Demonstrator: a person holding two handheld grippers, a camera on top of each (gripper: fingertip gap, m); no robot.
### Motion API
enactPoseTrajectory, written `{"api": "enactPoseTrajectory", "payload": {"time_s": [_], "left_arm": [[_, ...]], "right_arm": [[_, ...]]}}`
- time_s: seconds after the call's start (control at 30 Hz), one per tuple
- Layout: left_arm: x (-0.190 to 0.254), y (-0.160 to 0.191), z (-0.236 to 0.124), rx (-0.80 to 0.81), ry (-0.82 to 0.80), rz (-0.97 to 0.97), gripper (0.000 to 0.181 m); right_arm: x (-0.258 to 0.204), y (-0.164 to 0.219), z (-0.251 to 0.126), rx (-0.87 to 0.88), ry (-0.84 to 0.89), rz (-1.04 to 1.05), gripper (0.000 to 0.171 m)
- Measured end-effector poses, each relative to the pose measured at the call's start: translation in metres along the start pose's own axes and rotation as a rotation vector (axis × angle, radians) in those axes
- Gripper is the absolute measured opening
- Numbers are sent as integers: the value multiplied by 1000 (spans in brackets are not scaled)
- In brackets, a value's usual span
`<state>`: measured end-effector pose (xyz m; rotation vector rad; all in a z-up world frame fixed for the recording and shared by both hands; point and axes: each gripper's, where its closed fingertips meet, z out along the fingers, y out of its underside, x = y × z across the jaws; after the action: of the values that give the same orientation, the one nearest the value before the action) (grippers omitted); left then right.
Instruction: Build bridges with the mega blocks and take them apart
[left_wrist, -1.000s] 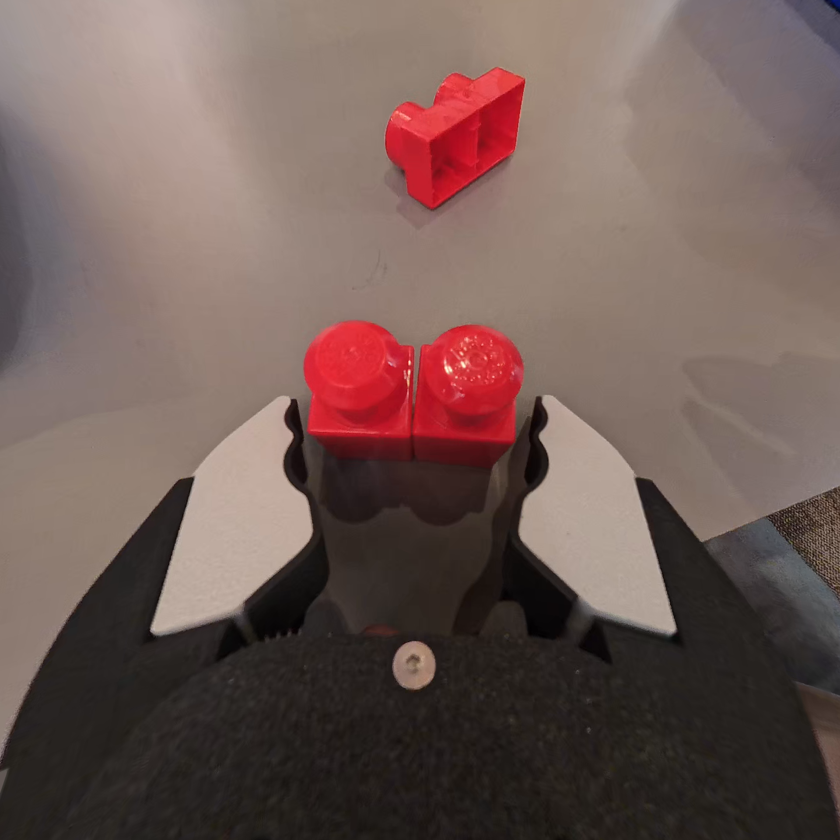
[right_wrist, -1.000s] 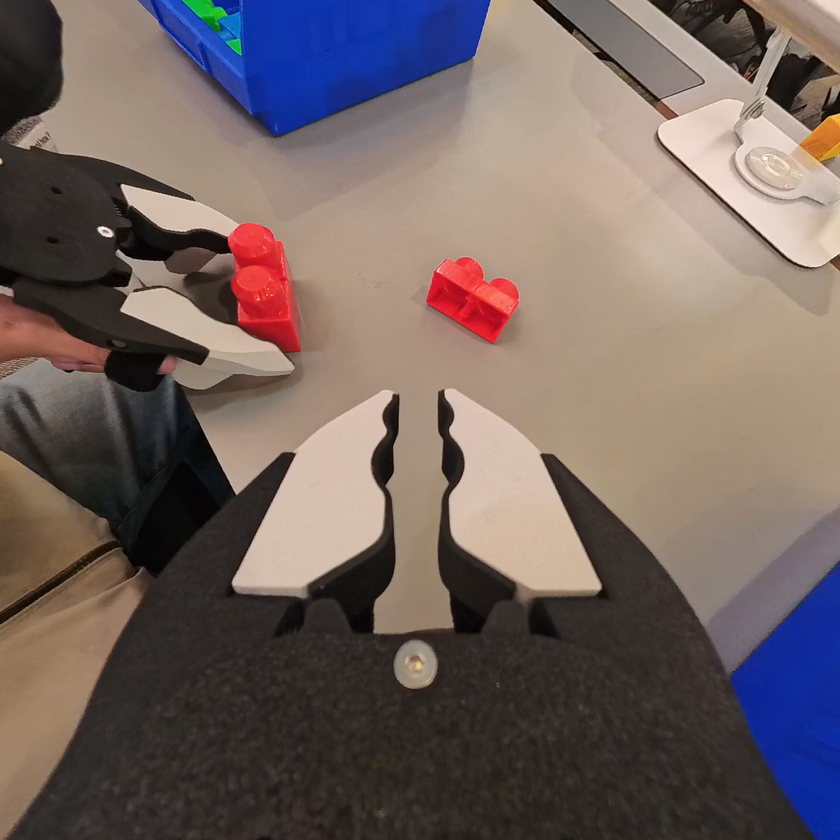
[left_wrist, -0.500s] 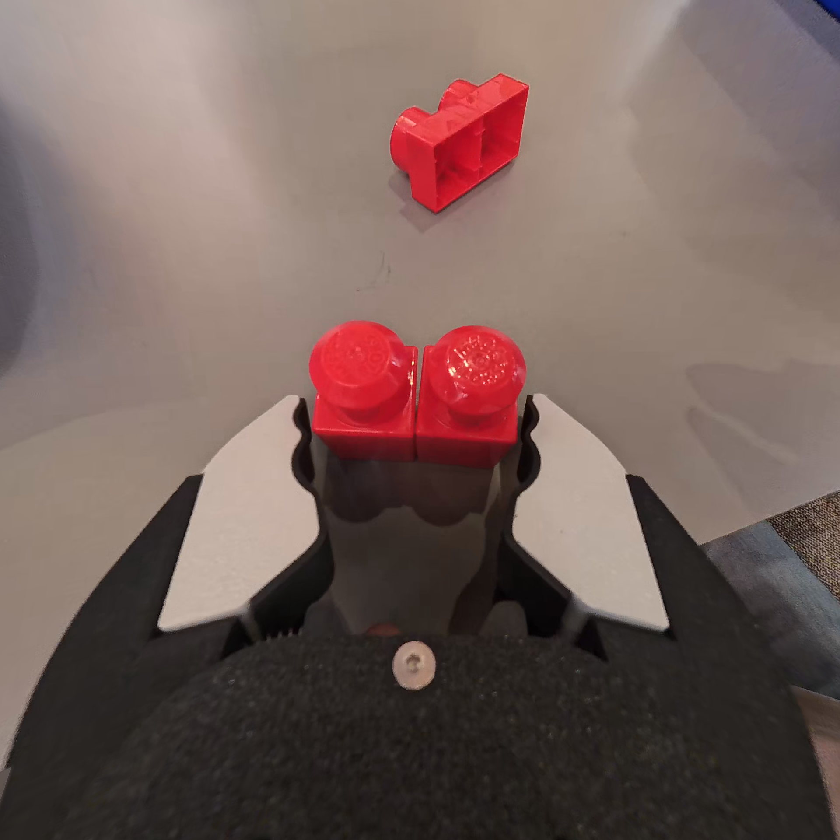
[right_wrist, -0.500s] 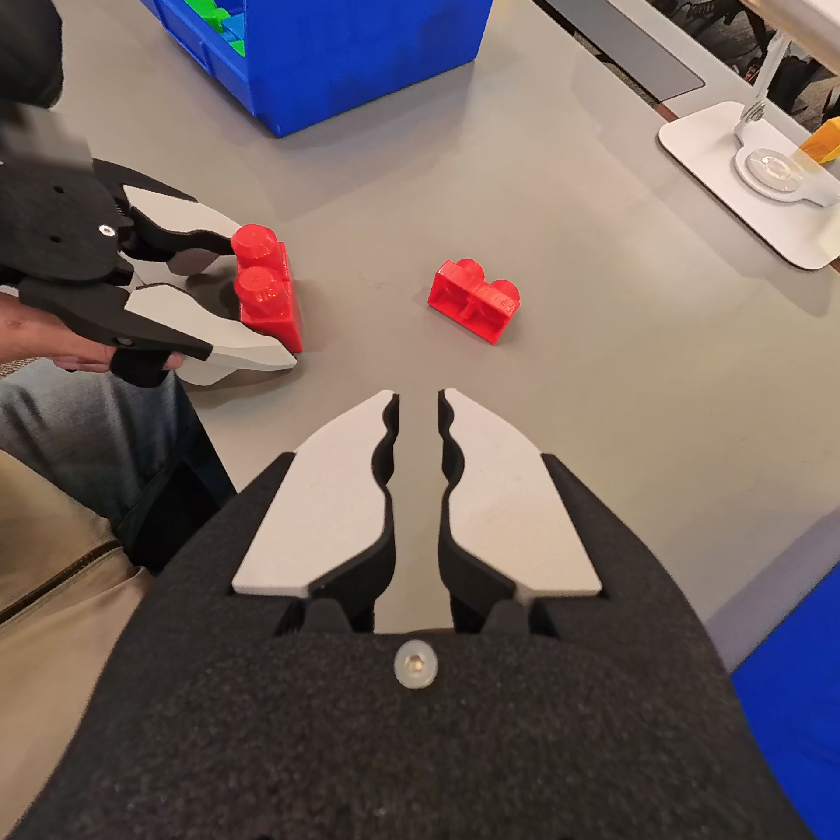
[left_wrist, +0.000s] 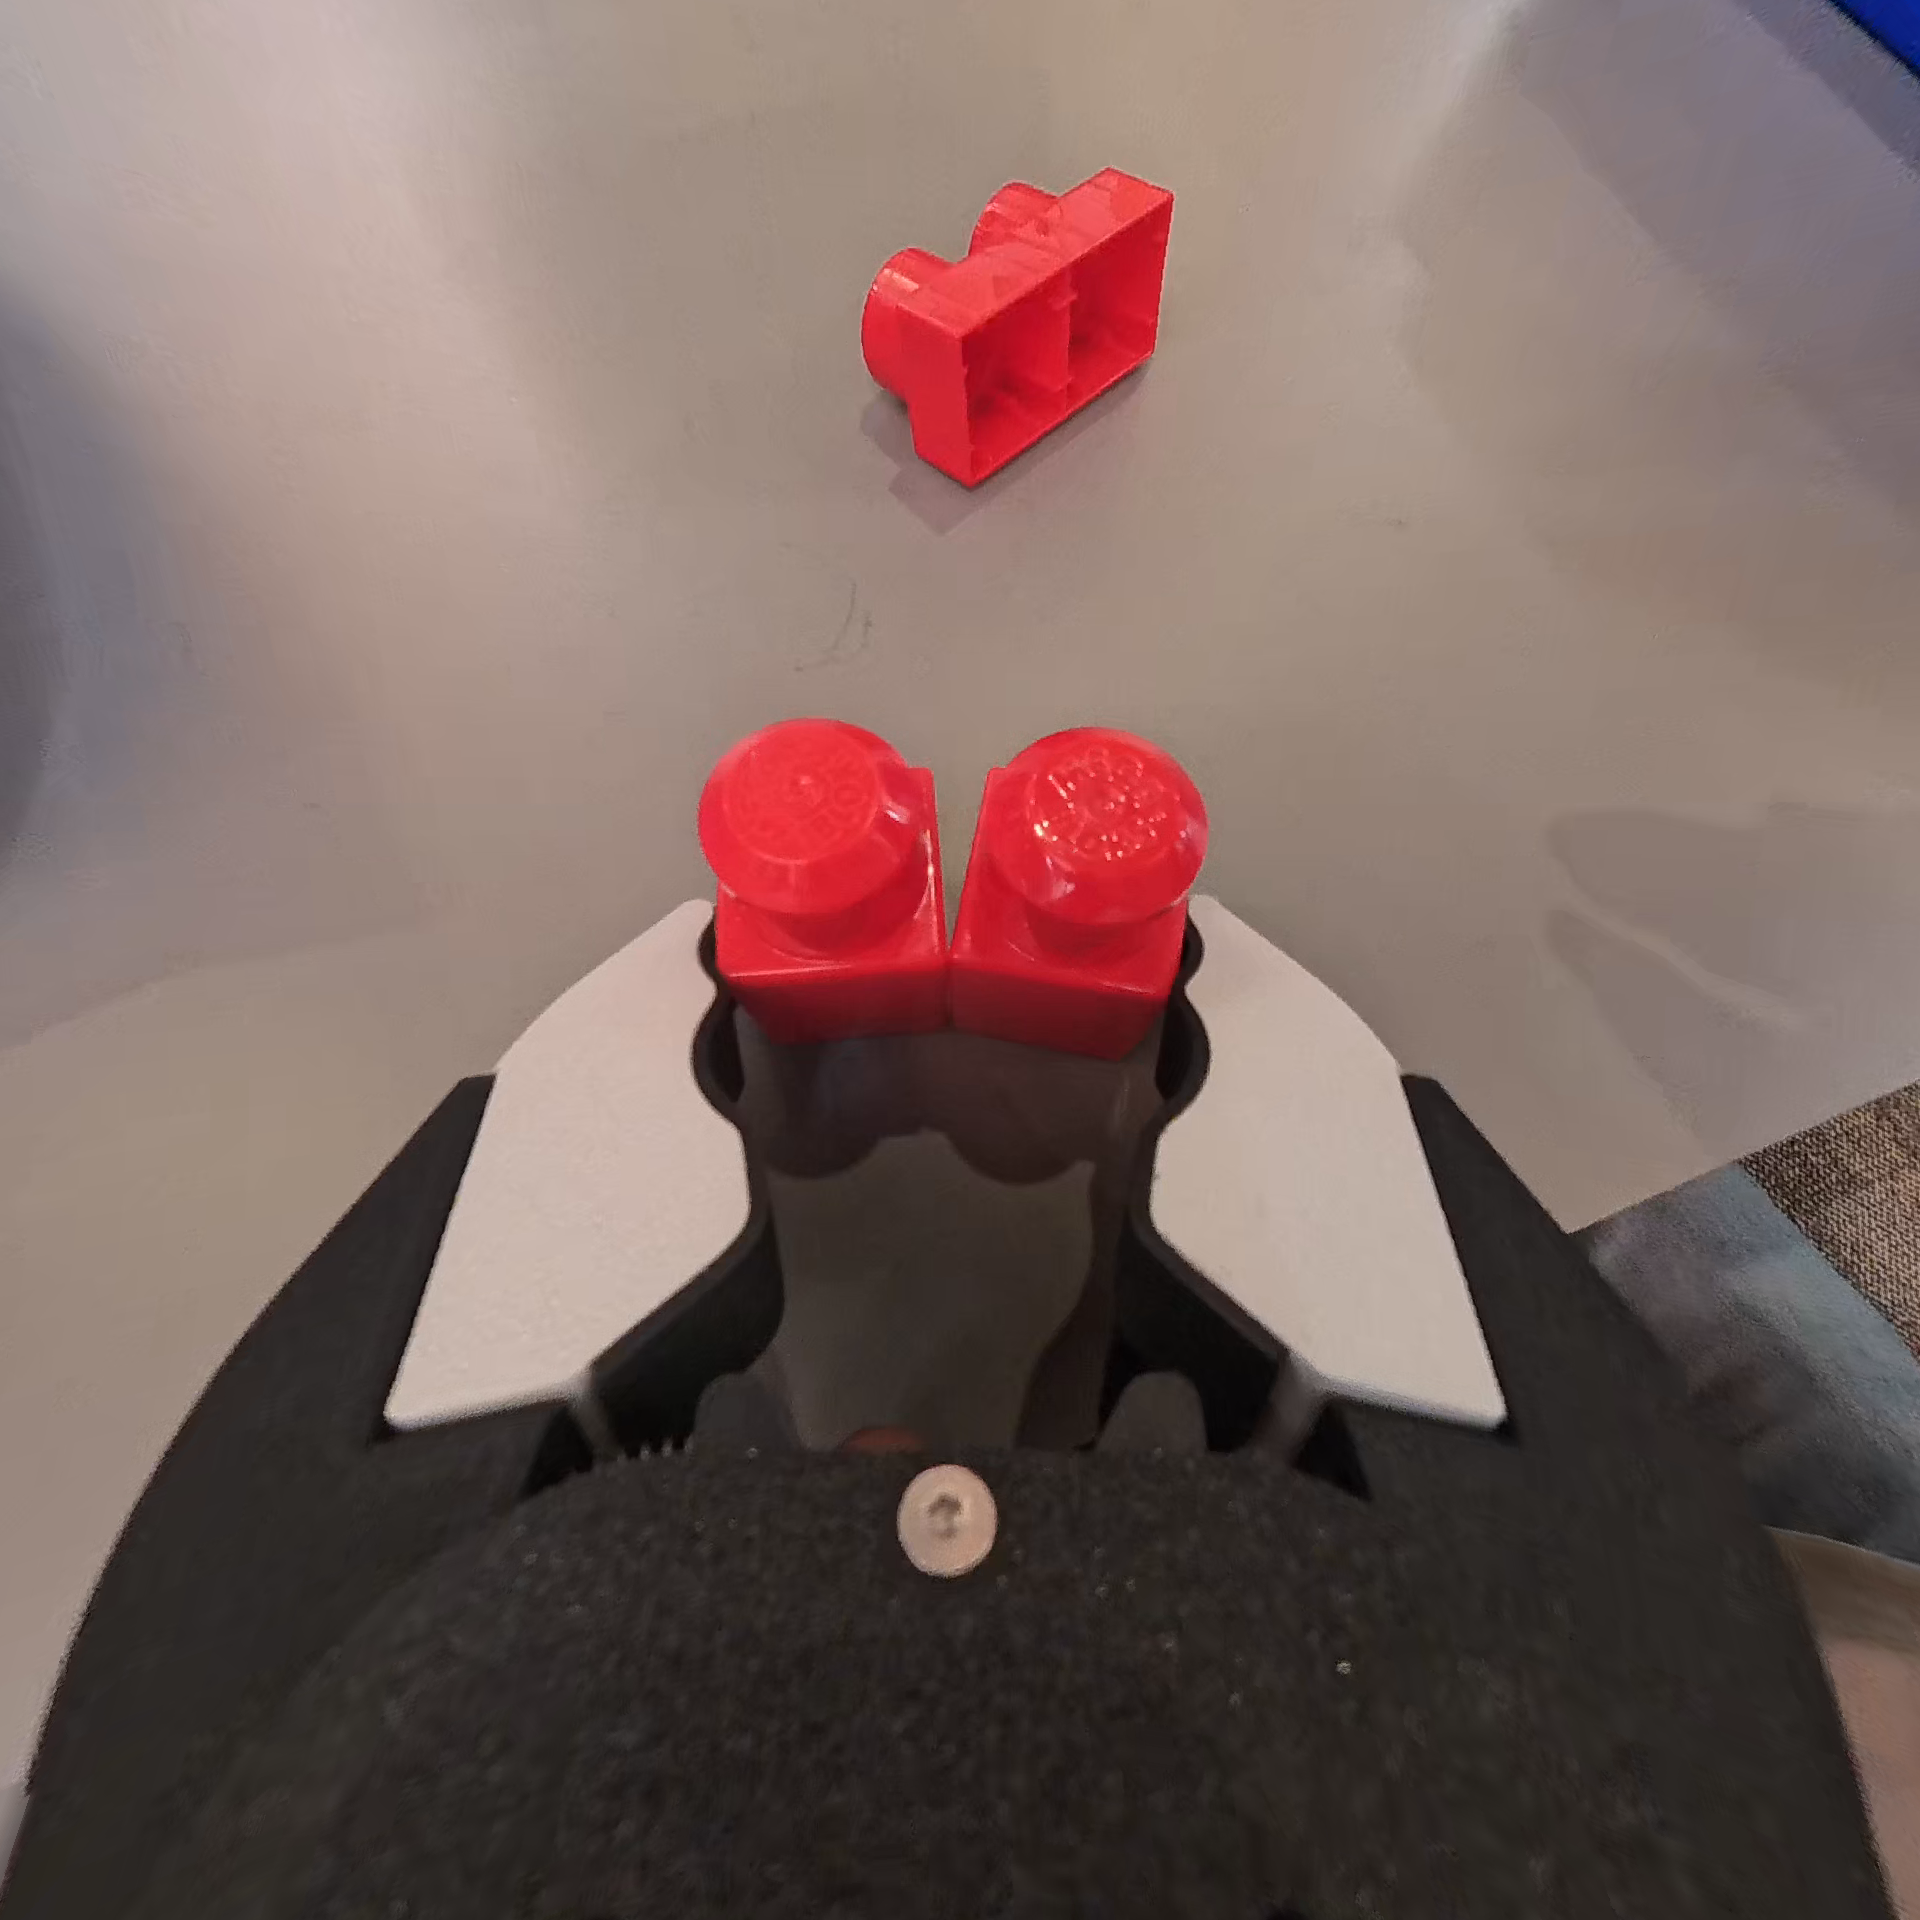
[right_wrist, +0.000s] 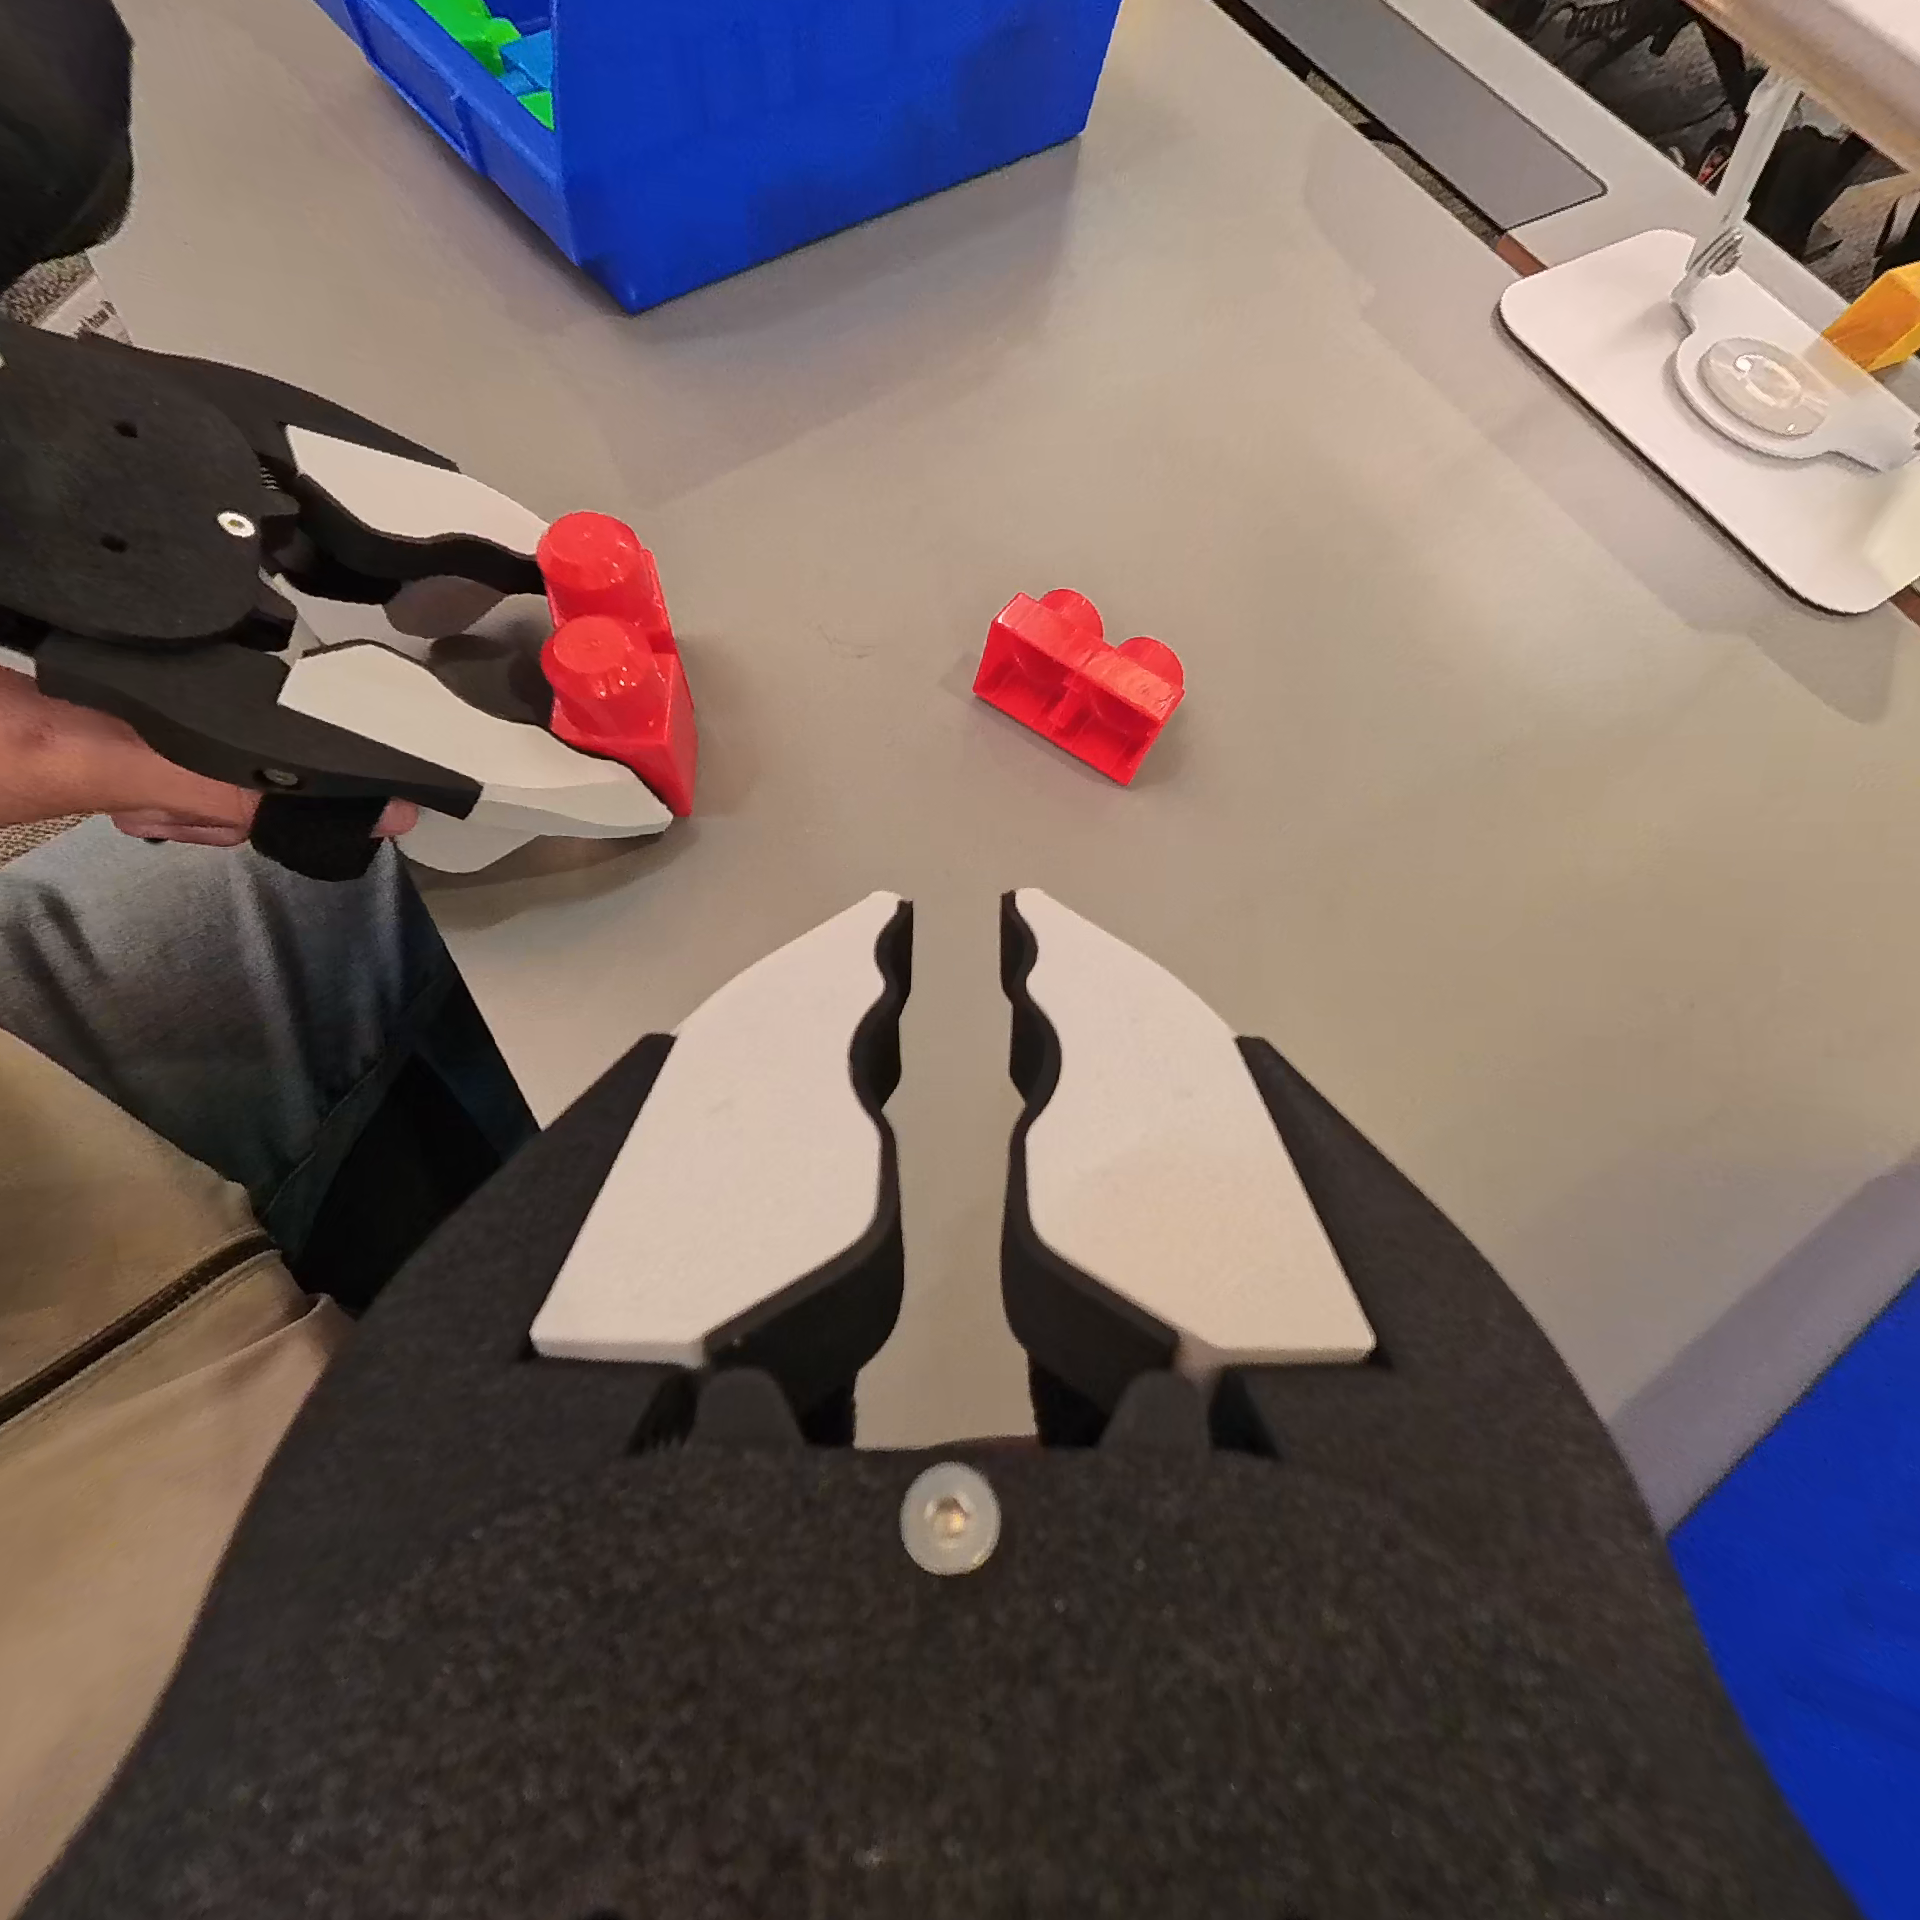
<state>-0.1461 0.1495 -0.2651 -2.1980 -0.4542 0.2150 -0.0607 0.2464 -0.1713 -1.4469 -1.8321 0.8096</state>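
Pinching two red blocks (left_wrist: 951, 935) side by side on the desk (right_wrist: 1351, 883), left gripper (left_wrist: 951, 966) jaws clamp their smooth, light, rigid outer walls; third block (right_wrist: 1081, 686) lies tipped farther right; right gripper (right_wrist: 956, 914) jaws nearly together, empty.

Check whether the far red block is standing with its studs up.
No, the far red block lies on its side, studs pointing sideways along the table.

An office: grey desk (right_wrist: 1351, 831), carpet (left_wrist: 1839, 1174), blue bin (right_wrist: 831, 135).
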Motion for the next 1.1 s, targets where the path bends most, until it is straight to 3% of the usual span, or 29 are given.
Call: {"api": "enactPoseTrajectory", "payload": {"time_s": [0.43, 0.73, 0.87, 1.1], "left_arm": [[2, 0, -1, 0, 44, 39, 78], [10, -10, -15, 67, 98, 188, 78], [10, -26, -28, 151, 150, 246, 78], [13, -51, -44, 228, 392, 296, 78]], "right_arm": [[2, 2, 0, -3, 0, 4, 16], [4, 3, 0, -5, 6, 6, 16], [5, 4, 1, -9, 5, 10, 16], [9, 8, 4, -13, 6, 24, 16]]}}
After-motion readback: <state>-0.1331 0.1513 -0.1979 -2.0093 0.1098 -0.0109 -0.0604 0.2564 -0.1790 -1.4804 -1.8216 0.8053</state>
